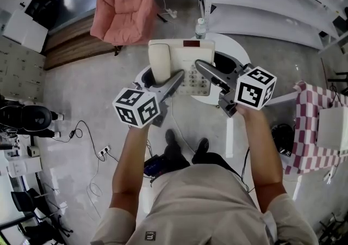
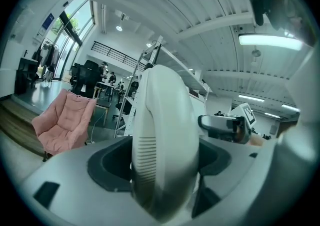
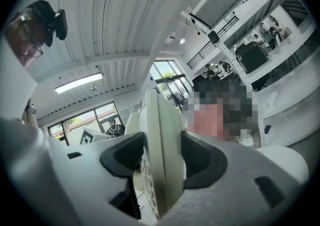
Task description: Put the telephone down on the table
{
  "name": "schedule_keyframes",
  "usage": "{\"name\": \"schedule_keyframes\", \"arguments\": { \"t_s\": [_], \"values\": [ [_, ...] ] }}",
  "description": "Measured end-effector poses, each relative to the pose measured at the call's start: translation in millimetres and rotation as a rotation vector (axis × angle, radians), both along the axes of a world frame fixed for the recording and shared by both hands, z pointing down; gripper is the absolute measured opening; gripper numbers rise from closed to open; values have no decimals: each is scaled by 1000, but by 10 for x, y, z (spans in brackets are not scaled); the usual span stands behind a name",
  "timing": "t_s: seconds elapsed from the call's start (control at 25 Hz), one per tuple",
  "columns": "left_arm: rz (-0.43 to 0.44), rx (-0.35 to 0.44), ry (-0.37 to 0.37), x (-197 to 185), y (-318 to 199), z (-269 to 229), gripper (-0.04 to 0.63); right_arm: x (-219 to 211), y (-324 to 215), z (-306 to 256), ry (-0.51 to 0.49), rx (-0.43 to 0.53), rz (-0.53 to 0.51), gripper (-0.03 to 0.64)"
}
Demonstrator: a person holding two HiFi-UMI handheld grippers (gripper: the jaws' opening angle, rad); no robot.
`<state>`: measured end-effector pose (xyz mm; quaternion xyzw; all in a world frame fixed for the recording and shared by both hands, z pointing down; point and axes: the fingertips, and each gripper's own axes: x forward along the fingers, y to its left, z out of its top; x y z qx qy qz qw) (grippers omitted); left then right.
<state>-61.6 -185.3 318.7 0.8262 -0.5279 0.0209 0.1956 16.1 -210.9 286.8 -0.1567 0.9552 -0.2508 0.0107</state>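
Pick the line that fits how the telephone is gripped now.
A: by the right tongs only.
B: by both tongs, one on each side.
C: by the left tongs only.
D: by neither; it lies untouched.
B: the left tongs are shut on the telephone at its handset side, and the right tongs are shut on its keypad edge, as each gripper view shows.

Beige short-sleeved shirt (image 1: 209,208), black shoes (image 1: 172,140)

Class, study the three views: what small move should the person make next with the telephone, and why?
Probably lower both grippers together, keeping them level. The left gripper and right gripper are each shut on the telephone, which is held over the round white table and seemingly not yet resting on it.
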Motion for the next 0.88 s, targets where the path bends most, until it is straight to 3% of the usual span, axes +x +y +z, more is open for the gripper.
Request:
{"name": "schedule_keyframes", "arguments": {
  "t_s": [0.88],
  "values": [
    [172,-72,28,-490,-970,403,353,-463,-861,405,36,-73,170,218]
  ]
}}
